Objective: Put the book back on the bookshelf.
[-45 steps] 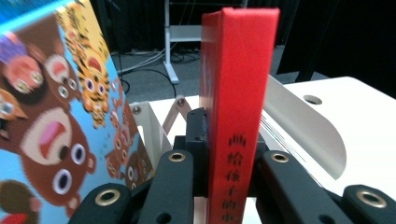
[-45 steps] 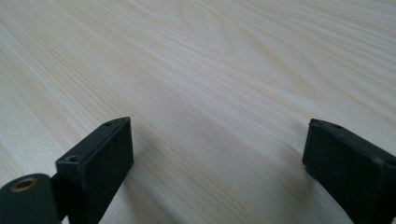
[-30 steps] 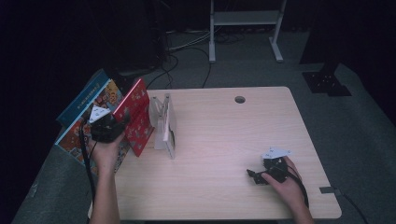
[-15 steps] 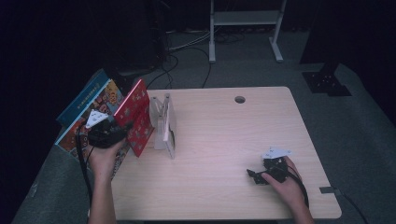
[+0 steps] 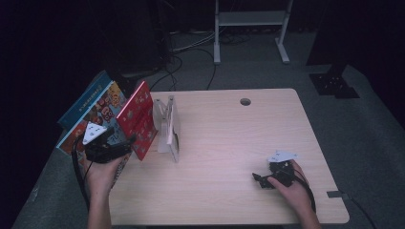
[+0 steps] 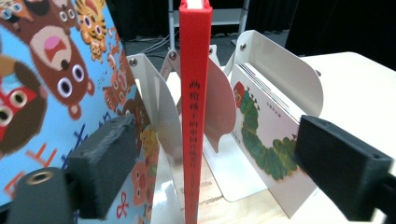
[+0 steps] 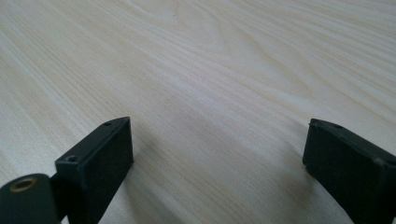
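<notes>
Standing upright in a slot of the white metal book rack (image 6: 159, 107), the thin red hardcover book (image 6: 195, 93) faces the left gripper (image 6: 205, 163) spine-on. That gripper's jaws have just been opening and now stand spread on either side of the spine, clear of it, with the book between them. A white board book with a green caterpillar (image 6: 266, 140) leans in the next slot, and a large blue picture book with cartoon animals (image 6: 51, 74) leans on the other side. At the near right of the pale wooden table (image 5: 229, 138), the right gripper (image 5: 260, 180) rests low over bare wood, its jaws spread and holding nothing.
</notes>
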The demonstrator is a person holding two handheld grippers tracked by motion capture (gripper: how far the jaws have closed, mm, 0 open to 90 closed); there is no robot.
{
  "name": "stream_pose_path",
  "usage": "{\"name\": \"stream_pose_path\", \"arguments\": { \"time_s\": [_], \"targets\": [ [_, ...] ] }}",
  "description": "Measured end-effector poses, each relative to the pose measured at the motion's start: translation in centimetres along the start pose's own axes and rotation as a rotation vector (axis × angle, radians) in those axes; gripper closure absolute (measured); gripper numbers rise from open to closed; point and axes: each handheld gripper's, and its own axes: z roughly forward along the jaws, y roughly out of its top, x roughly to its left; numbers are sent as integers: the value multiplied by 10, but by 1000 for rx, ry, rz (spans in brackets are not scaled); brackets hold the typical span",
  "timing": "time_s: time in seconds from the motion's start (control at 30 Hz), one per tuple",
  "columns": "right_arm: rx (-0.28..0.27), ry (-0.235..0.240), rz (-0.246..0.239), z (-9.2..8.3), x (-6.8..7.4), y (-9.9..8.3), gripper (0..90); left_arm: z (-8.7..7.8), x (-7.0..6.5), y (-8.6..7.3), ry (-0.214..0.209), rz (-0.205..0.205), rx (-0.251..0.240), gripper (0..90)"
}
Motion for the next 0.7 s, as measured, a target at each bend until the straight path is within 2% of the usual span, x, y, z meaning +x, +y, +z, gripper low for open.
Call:
{"name": "stream_pose_path", "arguments": {
  "time_s": [0.2,0.3,0.4,0.7],
  "targets": [
    [-1,0,-1,0,0,0,74,-11,-3,-7,4,-4,-16,77],
    [-1,0,-2,0,0,0,74,-15,-5,-9,-7,-12,-17,45],
    [-1,0,2,0,0,0,74,-18,-8,-11,5,-4,-6,22],
    [-2,-1,1,0,0,0,74,-24,-10,-15,5,-13,-17,16]
  ]
}}
